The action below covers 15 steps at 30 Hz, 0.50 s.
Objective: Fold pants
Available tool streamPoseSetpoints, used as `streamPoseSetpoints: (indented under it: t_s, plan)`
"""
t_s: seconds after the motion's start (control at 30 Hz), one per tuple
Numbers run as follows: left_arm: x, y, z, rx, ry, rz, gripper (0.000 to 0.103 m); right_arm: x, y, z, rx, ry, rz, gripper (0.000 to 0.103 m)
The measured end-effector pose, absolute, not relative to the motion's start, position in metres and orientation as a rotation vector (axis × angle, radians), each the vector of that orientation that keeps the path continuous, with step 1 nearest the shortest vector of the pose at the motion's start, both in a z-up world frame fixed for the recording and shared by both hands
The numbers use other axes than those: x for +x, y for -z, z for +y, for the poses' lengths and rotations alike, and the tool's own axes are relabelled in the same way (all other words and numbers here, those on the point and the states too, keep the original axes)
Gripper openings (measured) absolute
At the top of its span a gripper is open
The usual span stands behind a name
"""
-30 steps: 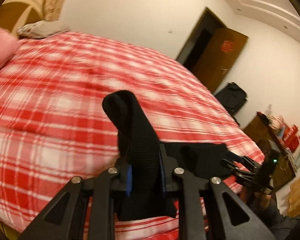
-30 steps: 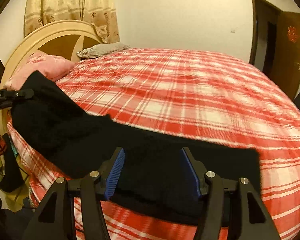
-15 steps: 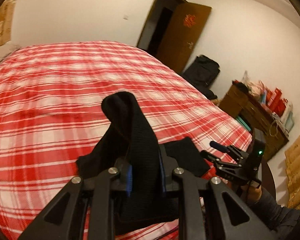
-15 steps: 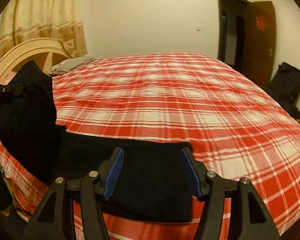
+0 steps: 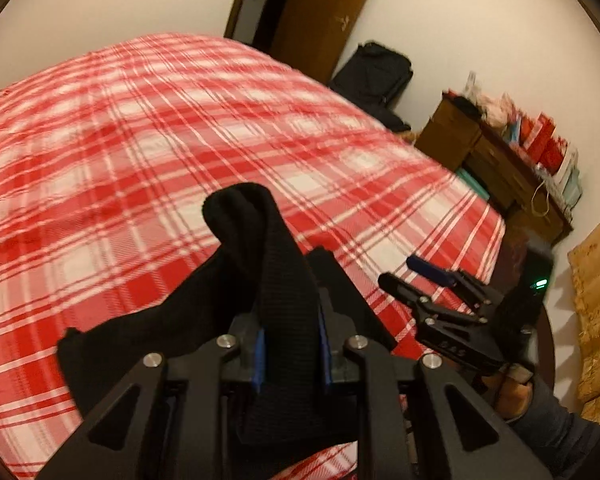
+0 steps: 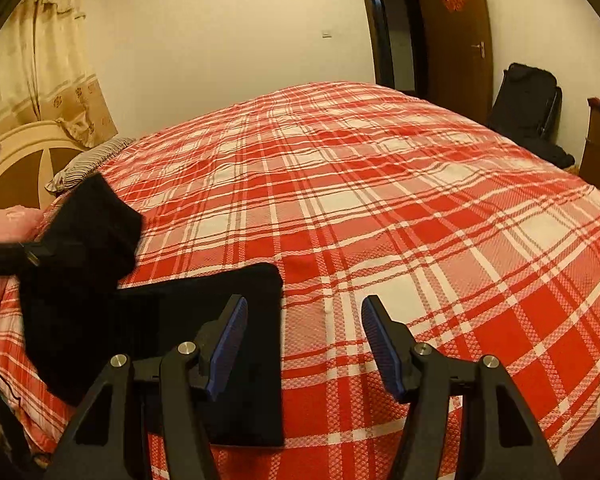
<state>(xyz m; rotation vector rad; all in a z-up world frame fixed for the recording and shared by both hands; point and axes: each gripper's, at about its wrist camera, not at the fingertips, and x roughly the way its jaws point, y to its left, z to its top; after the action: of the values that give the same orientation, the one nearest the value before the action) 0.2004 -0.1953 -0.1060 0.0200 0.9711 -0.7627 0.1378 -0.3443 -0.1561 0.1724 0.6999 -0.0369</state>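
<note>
Left gripper (image 5: 290, 354): jaws clenched on a bunched end of the black pants (image 5: 276, 280), lifted above the bed (image 5: 140, 140). Remainder of the pants lies flat on the plaid bedspread near the bed's front edge. Right gripper (image 6: 302, 344): jaws released, empty, hovering over the pants' right edge.

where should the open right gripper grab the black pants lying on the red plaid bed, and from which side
Probably the near right corner of the flat black fabric pants, along their straight right edge. That edge lies flat on the red plaid bedspread with bare cover beside it, just left of the open right gripper, so come in low from the right. The left gripper already clamps the lifted other end.
</note>
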Motion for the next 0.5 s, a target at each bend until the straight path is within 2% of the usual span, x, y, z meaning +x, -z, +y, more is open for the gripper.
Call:
streamPoseSetpoints:
  t_s: [0.23, 0.4, 0.47, 0.5]
  plan:
    - [0.205, 0.138, -0.227, 0.056, 0.733, 1.023, 0.025, 0.142, 0.163, -0.352, 0.195, 0.048, 0.719, 0.061]
    - [0.194, 0.125, -0.235, 0.044, 0.782, 0.975, 0.031, 0.143, 0.167, -0.361, 0.243, 0.057, 0.724, 0.062]
    - [0.182, 0.112, -0.229, 0.062, 0.794, 0.92, 0.044, 0.142, 0.165, -0.364, 0.268, 0.052, 0.715, 0.061]
    - [0.18, 0.109, -0.227, 0.071, 0.788, 0.898, 0.047, 0.141, 0.163, -0.365, 0.28, 0.043, 0.711, 0.061]
